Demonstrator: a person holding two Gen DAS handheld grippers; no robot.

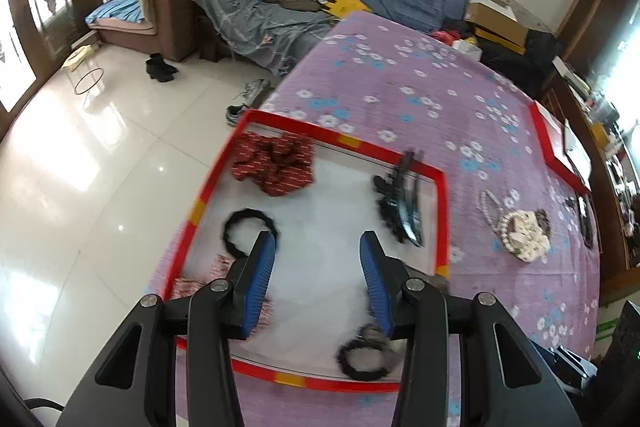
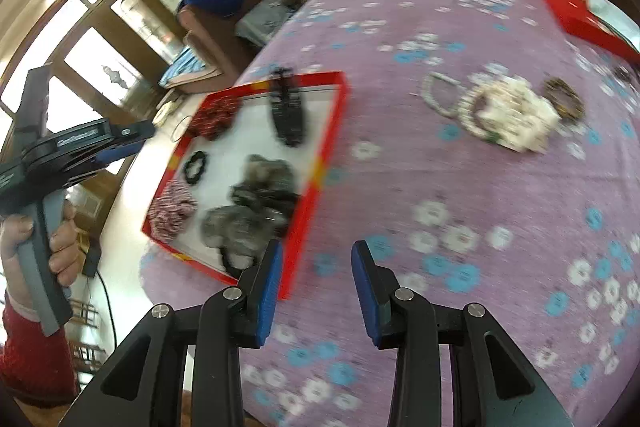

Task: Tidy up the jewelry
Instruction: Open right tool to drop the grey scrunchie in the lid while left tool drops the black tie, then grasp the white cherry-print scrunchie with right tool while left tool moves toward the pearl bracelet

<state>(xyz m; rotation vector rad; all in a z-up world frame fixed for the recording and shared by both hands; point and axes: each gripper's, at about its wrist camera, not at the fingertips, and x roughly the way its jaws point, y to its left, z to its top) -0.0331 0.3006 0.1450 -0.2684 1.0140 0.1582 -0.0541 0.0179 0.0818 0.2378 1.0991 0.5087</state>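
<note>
Purple flowered cloth (image 2: pixel 440 195) covered the table, with a sofa heaped in clothes and a pale tiled floor behind it. On the cloth lay a red-edged tray (image 1: pixel 440 211) that already held a red scrunchie (image 1: pixel 276 163), a black hair band (image 1: pixel 248 227), a dark comb clip (image 1: pixel 400 203), a striped scrunchie (image 2: pixel 172 211) and grey-black fluffy pieces (image 2: pixel 256 203). Well apart from the tray, out on the cloth, sat the unsorted jewelry: a pearl bracelet (image 2: pixel 436 95), a cream bead cluster (image 2: pixel 512 115) and a brown beaded ring (image 2: pixel 564 99).

The left claw (image 1: pixel 318 279) hung over the tray, partly open and empty. The right claw (image 2: pixel 316 287) hung above the cloth just beside the tray's near edge, also partly open with nothing between its pads. My reading is that pieces had been dropped in and the next one was to be fetched. To do that well, the right claw should swing over to the pearl-and-bead heap, open wider than a single strand, come down on one piece only, and lift clear before crossing the tray's rim.

Blur smeared the right wrist view, so the bead heap could not be counted piece from piece. The fluffy items merged into one mass. A second red tray (image 1: pixel 560 147) was cut off at the edge, its contents unclear.
</note>
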